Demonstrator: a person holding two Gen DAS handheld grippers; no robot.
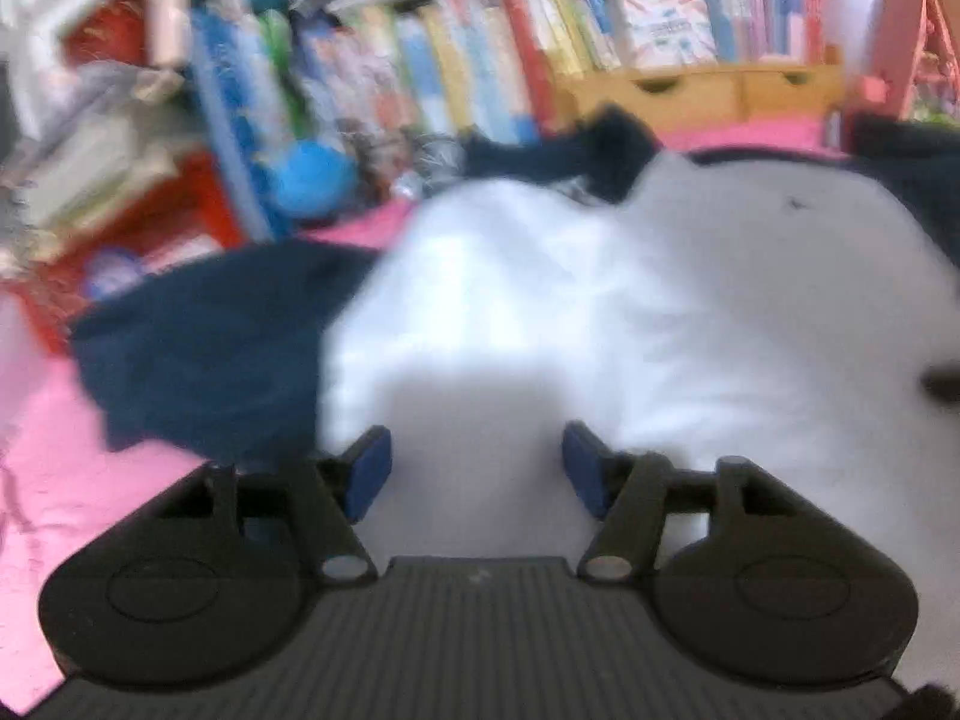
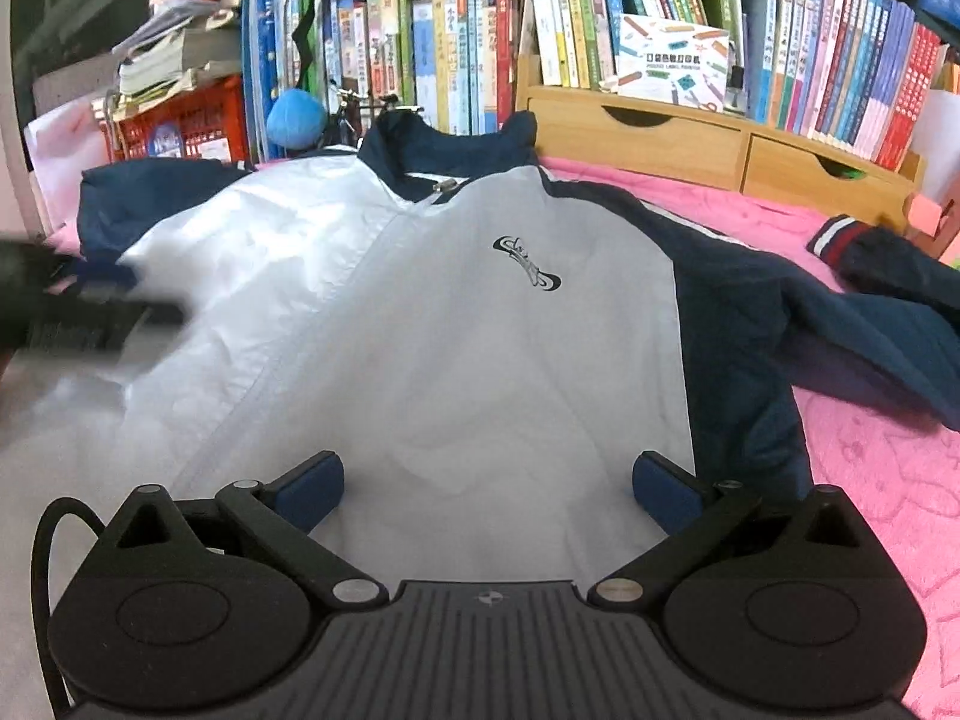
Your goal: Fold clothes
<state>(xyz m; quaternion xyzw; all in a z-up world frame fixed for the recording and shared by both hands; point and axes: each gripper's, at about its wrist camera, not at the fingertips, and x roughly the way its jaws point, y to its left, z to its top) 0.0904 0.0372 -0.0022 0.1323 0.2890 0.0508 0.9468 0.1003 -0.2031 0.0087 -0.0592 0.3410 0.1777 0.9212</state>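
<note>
A white jacket [image 2: 456,324] with navy sleeves, navy collar [image 2: 444,144] and a small black chest logo [image 2: 527,264] lies face up on a pink bed sheet [image 2: 876,468]. Its right sleeve [image 2: 840,312] stretches out to the right, ending in a striped cuff [image 2: 831,239]. My right gripper [image 2: 487,489] hovers open over the jacket's lower hem, nothing between its blue pads. The left wrist view is blurred: my left gripper [image 1: 477,468] is open above the white front [image 1: 600,312], beside the navy left sleeve [image 1: 204,348]. The left gripper shows as a dark blur [image 2: 66,306] at the right view's left edge.
A packed bookshelf [image 2: 660,30] and a wooden drawer unit [image 2: 720,144] run along the far side of the bed. A red crate [image 2: 174,126] with stacked papers and a blue plush toy [image 2: 297,108] stand at the back left. Pink sheet shows to the right of the jacket.
</note>
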